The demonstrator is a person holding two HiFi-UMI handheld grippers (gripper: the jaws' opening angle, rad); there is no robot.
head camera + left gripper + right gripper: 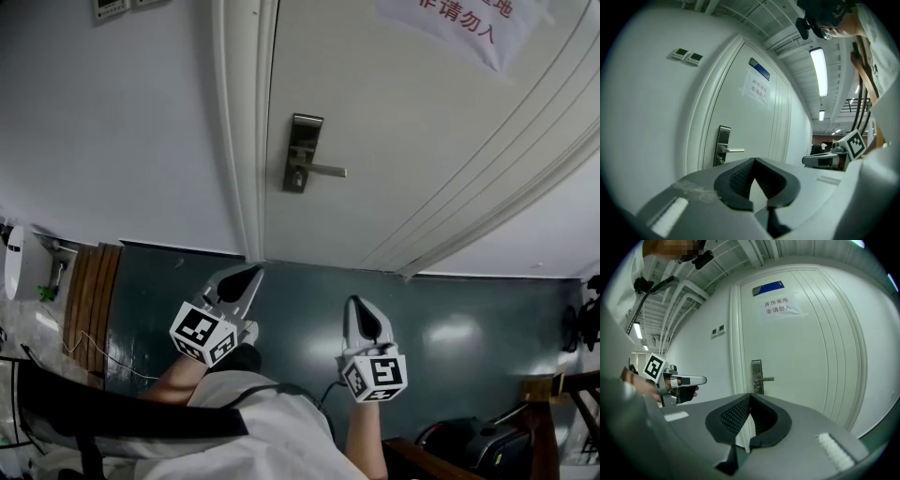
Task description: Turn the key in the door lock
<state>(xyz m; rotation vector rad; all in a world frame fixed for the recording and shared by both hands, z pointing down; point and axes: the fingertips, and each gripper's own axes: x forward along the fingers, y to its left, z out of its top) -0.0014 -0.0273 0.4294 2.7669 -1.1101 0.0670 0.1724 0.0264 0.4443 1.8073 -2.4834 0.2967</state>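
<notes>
Now, lower centre of the head view: left gripper and right gripper, both pinched fully shut on nothing, well short of the door. Beyond, upper centre, the lock plate with its lever handle; any key there is too small to make out. Likely small, stiff, slick metal, so pinch its flat bow squarely.

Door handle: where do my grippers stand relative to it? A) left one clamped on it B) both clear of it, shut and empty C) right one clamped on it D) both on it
B: the left gripper and right gripper are both short of the door handle, jaws together with nothing between them.
</notes>
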